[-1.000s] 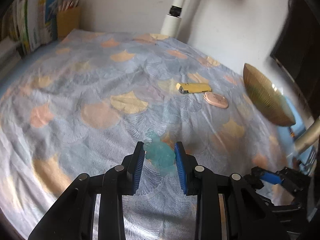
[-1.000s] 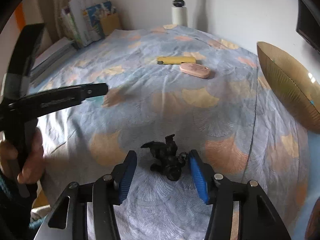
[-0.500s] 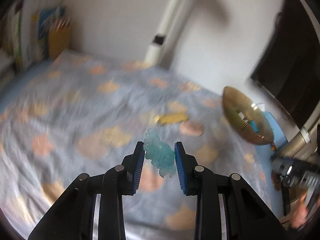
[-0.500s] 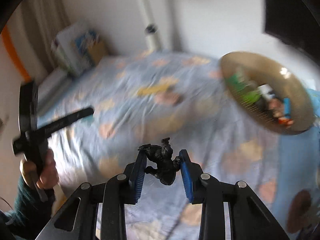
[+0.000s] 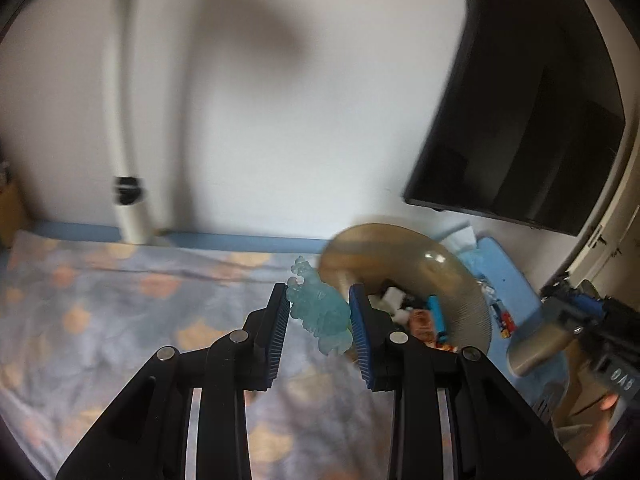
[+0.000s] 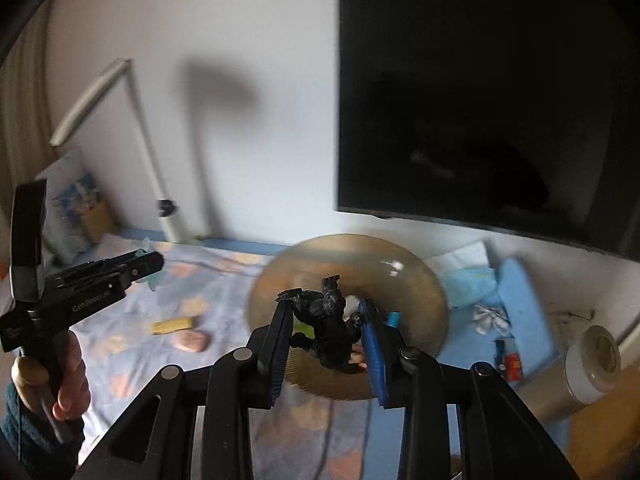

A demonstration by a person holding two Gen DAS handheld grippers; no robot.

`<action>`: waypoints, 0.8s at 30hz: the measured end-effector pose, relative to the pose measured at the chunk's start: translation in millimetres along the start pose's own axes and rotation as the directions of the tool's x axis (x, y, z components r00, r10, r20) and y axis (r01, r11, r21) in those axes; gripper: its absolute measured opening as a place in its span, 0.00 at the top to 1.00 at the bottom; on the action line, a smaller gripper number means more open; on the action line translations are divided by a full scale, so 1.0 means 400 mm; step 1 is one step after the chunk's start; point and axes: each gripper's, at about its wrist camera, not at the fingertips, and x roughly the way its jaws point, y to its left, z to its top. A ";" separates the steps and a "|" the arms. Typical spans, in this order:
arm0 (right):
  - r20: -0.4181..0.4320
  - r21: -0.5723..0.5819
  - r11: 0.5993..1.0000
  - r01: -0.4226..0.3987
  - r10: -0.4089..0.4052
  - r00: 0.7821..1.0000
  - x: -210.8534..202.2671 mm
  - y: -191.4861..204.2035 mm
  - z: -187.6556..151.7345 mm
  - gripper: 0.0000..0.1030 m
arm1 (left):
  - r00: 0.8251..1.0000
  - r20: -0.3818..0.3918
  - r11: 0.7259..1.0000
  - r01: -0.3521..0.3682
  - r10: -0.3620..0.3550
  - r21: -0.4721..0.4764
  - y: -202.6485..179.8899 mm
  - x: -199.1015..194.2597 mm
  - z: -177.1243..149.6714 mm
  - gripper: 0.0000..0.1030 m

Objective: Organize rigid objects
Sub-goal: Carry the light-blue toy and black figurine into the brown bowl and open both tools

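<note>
Two grippers in my hands: each carries one small figure, both raised off the desk.
Left gripper (image 5: 319, 322): clenched on the translucent turquoise plastic figure (image 5: 320, 312), which sits pinched between my blue pads with its knobbly top poking out past the fingertips.
Right gripper (image 6: 326, 330): its jaws have just been closing, and I see them now clamped on the black plastic creature figure (image 6: 330, 326), one pad on each flank, head pointing away from me.
Round golden ribbed bowl (image 6: 424, 288): straight ahead of and below the right gripper, just right of the left gripper's tip; small colourful bits lie inside, too blurred for me to name.
Desk with the blue cloth patterned in orange fans (image 6: 224, 276): below and to the left of both grippers.
Yellow oblong block (image 6: 173, 325) and pink oval pebble-like piece (image 6: 192, 340): lying on the cloth side by side, left of the right gripper.
</note>
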 end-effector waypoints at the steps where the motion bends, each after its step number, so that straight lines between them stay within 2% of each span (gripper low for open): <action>1: -0.007 0.012 1.000 0.021 -0.021 1.000 0.019 -0.011 -0.004 0.68 | 1.000 -0.012 1.000 0.006 -0.006 0.011 -0.021 0.027 -0.003 0.73; 6: -0.084 0.089 0.988 0.125 -0.117 0.990 0.109 -0.103 -0.025 0.68 | 0.998 -0.057 0.996 0.019 -0.013 0.088 -0.093 0.091 -0.049 0.73; 9: -0.135 0.110 0.985 0.136 -0.121 0.983 0.161 -0.147 -0.041 0.68 | 0.996 -0.085 0.988 0.020 -0.007 0.152 -0.123 0.123 -0.073 0.73; 15: -0.215 0.139 0.979 0.149 -0.117 0.970 0.241 -0.180 -0.075 0.68 | 0.991 -0.129 0.989 0.053 -0.034 0.141 -0.145 0.174 -0.084 0.73; 23: -0.227 0.114 0.974 0.198 -0.168 0.959 0.264 -0.176 -0.081 0.68 | 0.987 -0.154 0.984 0.072 -0.047 0.162 -0.183 0.218 -0.086 0.73; 24: -0.227 0.111 0.971 0.211 -0.182 0.957 0.266 -0.176 -0.082 0.68 | 0.987 -0.152 0.982 0.073 -0.047 0.171 -0.190 0.219 -0.086 0.69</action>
